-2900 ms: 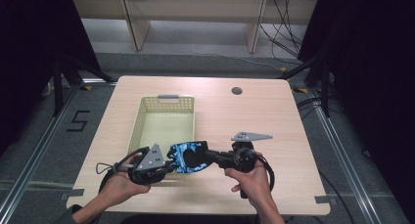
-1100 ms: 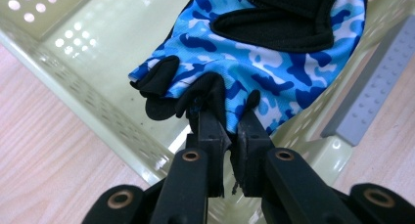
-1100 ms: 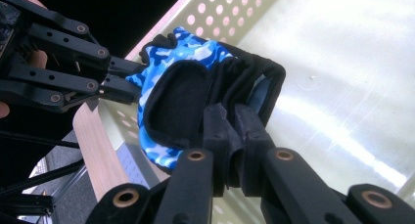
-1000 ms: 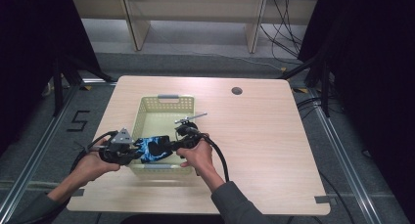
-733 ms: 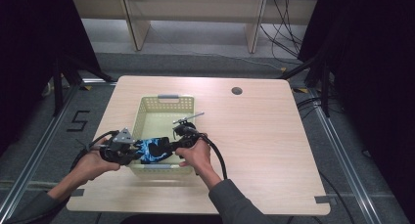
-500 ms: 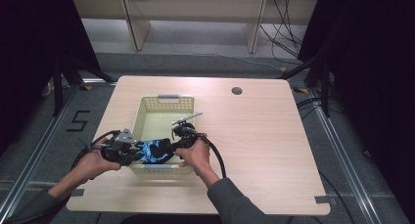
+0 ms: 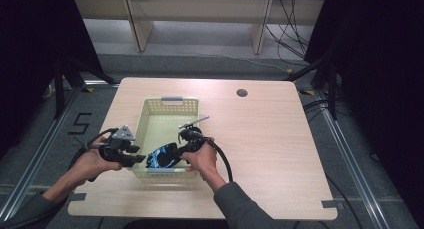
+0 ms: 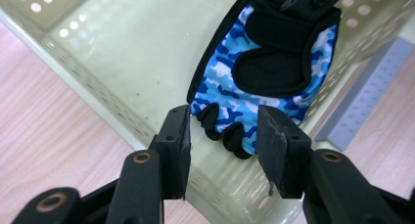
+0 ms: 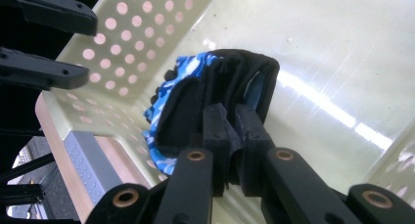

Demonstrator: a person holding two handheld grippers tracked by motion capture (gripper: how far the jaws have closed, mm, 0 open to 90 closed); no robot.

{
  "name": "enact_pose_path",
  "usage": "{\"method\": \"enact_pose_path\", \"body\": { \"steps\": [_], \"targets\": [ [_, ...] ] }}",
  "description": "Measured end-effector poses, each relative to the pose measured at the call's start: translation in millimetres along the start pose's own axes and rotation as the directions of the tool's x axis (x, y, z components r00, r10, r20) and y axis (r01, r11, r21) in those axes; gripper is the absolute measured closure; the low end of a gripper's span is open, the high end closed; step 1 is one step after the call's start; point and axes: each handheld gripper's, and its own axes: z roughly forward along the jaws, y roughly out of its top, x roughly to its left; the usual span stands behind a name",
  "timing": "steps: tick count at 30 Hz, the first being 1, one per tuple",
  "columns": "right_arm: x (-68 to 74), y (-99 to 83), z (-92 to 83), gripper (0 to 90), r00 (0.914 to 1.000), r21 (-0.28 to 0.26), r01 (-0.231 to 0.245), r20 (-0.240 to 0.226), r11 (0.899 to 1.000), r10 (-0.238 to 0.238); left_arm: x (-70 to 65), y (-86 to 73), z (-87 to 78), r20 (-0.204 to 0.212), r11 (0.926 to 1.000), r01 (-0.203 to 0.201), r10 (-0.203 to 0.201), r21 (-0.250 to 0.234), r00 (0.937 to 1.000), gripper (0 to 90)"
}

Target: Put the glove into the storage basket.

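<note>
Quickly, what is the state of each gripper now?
Left gripper: open, fingers just opened, glove fingertips between them, not pressed.
Right gripper: closed on the glove's cuff.

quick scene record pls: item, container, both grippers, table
item: blue camo fingerless glove, hanging over the basket's near end
container: pale perforated basket, on the table
left gripper: open, jaws have just been opening, glove's finger end between them, not pressed
right gripper: shut on the glove's black cuff
table: light wood
</note>
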Motion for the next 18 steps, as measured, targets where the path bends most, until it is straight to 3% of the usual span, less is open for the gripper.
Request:
{"method": "enact_pose_path", "body": {
  "steps": [1,4,5,7,8,9,10,13,15,16,18],
  "targets": [
    [-0.2,-0.2,0.0,85.2,1.0000,0.000,0.007,-0.003,1.000,-0.007,-1.8,0.3,-0.3,-0.004,0.9996,0.022,-0.022,-0.017,0.9998,56.1],
    [1.4,-1.1,-1.0,84.7,1.0000,0.003,0.004,0.003,1.000,-0.004,-4.1,1.8,-3.1,0.002,0.9993,0.017,-0.017,-0.032,0.9999,54.5],
    [1.0,-1.2,-1.6,84.3,0.9997,0.002,0.021,0.009,1.000,-0.021,-6.6,2.2,-3.2,-0.003,0.9984,0.032,-0.032,-0.048,0.9995,53.4],
    [3.0,-2.0,-3.3,82.9,0.9995,0.020,0.017,0.024,1.000,-0.018,-9.5,3.2,-5.0,0.008,0.9987,0.018,-0.018,-0.048,0.9998,53.0],
    [4.3,-2.4,-3.2,81.7,0.9976,0.021,0.054,0.041,0.998,-0.055,-12.8,4.5,-5.3,0.006,0.9987,0.007,-0.007,-0.050,1.0000,52.8],
    [4.3,-2.4,-3.2,81.7,0.9976,0.021,0.054,0.041,0.998,-0.055,-12.8,4.5,-5.3,0.006,0.9987,0.007,-0.007,-0.050,1.0000,52.8],
    [8.4,-2.8,-5.3,77.8,0.9946,0.042,0.073,0.071,0.996,-0.076,-16.4,5.8,-5.5,0.012,0.9985,0.008,-0.007,-0.054,0.9999,52.8],
    [8.4,0.1,-8.6,70.4,0.9870,0.024,0.119,0.106,0.993,-0.121,-23.4,8.0,-6.0,0.019,0.9962,0.024,-0.023,-0.084,0.9996,52.7],
    [10.1,0.8,-10.3,69.3,0.9868,0.022,0.101,0.125,0.995,-0.103,-26.9,8.6,-6.7,0.033,0.9964,0.019,-0.016,-0.083,0.9993,52.5],
    [10.4,2.2,-12.3,66.2,0.9823,0.008,0.135,0.129,0.991,-0.135,-33.6,9.9,-7.6,0.030,0.9956,-0.001,0.004,-0.093,0.9996,51.9],
    [11.9,2.5,-14.1,65.1,0.9830,0.009,0.125,0.135,0.992,-0.125,-37.6,11.1,-7.5,0.028,0.9939,0.003,0.000,-0.110,0.9996,48.8]
  ]
}}
